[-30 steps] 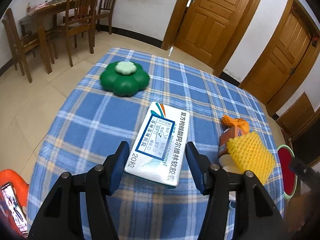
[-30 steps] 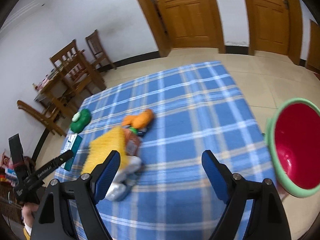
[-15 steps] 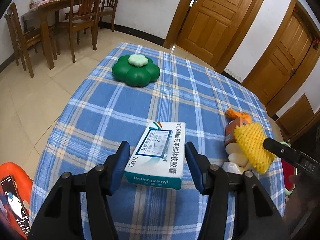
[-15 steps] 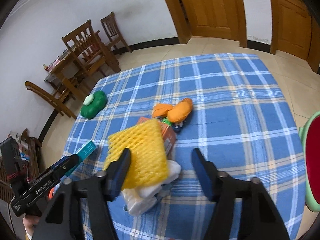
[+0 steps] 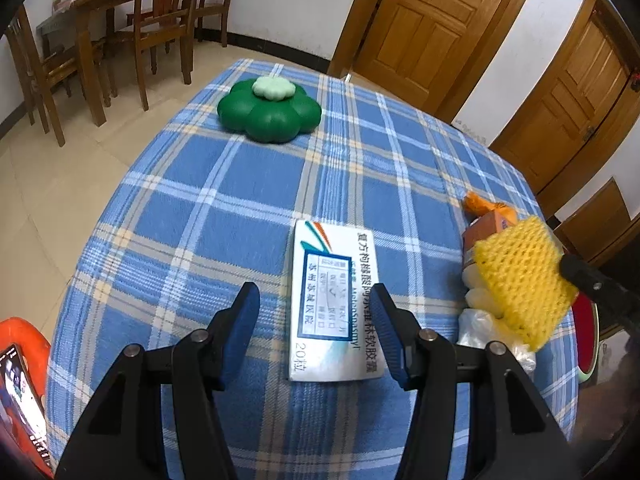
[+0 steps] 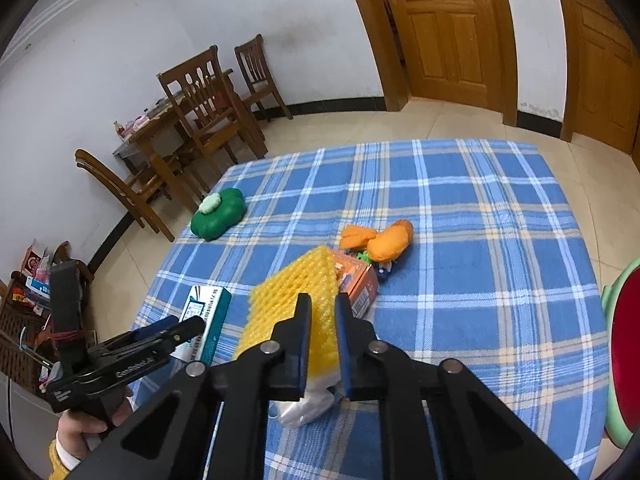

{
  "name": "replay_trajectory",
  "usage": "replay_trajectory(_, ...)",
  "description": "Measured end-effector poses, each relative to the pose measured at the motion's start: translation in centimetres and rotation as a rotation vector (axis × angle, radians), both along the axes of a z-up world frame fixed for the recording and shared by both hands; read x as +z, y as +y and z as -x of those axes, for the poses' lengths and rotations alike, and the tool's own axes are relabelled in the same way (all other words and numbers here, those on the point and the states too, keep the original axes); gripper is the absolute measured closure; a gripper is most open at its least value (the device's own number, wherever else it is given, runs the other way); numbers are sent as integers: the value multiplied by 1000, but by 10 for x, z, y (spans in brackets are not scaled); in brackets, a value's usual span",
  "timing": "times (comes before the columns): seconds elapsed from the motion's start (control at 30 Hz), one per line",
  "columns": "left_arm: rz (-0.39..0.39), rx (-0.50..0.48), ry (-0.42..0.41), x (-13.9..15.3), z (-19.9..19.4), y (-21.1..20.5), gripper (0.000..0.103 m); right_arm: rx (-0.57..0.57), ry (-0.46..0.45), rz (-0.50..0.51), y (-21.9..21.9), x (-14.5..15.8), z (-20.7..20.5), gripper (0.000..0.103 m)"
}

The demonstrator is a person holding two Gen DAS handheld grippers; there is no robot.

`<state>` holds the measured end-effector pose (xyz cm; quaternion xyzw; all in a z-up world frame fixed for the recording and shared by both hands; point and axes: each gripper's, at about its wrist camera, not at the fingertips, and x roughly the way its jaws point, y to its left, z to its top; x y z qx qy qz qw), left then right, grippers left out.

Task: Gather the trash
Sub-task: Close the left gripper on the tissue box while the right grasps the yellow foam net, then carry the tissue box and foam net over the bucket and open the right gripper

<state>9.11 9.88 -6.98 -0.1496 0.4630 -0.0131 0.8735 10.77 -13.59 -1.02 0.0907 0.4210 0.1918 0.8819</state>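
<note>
My right gripper [image 6: 322,320] has just closed on the yellow net [image 6: 296,296]; my left gripper [image 5: 314,320] straddles the box [image 5: 334,300], half-open, near the cloth's [image 5: 240,184] front edge.

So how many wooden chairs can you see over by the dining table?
3: one at the table's near end, one in front of the table, one beyond by the wall. More may be hidden.

Medicine box [image 5: 334,304] lies left of foam net [image 5: 524,284], apparently apart.
</note>
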Motion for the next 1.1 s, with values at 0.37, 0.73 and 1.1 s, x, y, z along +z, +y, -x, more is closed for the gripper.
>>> replay_trajectory(0.37,1,-30,8,-4,-3,-10,46,-33,-69,-18,-14,21,13,91)
replay_trajectory(0.73,-42,-25,-20,-3,-2,-15,51,-156,-99,-55,-65,33,28,91)
replay_trajectory(1.1,-32,-112,-98,38,2,-44,51,-301,-103,-82,-124,31,50,91)
